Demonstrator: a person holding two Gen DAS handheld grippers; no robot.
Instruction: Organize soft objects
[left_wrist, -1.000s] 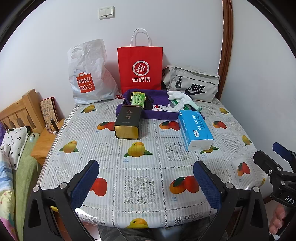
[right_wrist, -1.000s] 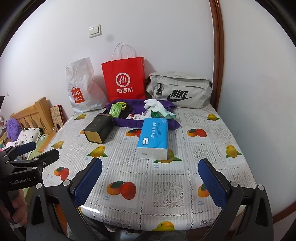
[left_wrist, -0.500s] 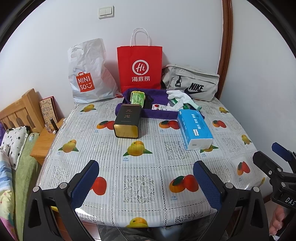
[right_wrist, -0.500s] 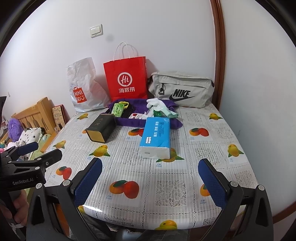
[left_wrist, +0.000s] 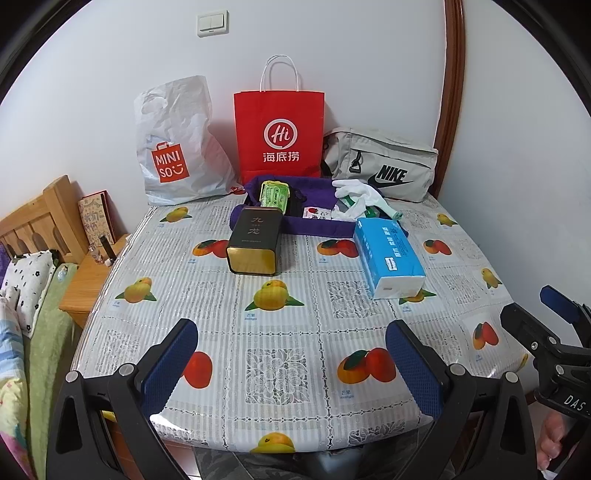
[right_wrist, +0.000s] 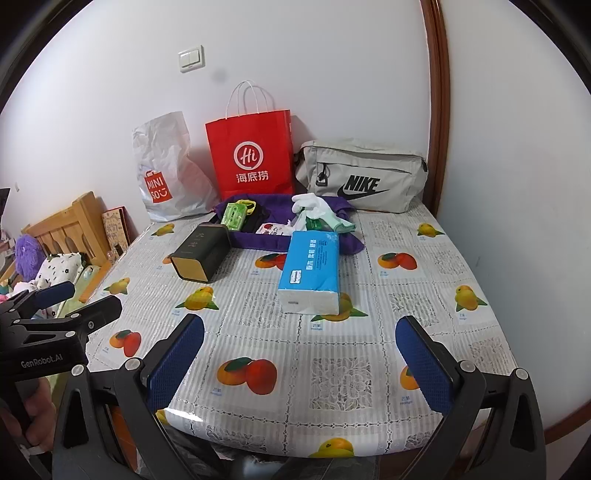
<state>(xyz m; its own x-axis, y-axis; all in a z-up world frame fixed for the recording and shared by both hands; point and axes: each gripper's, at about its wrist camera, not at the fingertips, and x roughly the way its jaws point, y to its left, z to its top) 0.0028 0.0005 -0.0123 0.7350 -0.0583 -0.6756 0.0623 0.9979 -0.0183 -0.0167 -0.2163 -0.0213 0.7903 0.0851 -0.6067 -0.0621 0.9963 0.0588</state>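
I hold both grippers, left (left_wrist: 291, 363) and right (right_wrist: 299, 363), fingers wide and empty; tissue pack (right_wrist: 310, 271) and white gloves (right_wrist: 308, 203) untouched.

left claw (left_wrist: 290, 356) gaping, right claw (right_wrist: 300, 350) gaping, both empty

3 bags (left_wrist: 279, 136), 1 tin (left_wrist: 255, 240), 1 tissue pack (left_wrist: 388, 254) (blue), 2 grippers (left_wrist: 291, 365).
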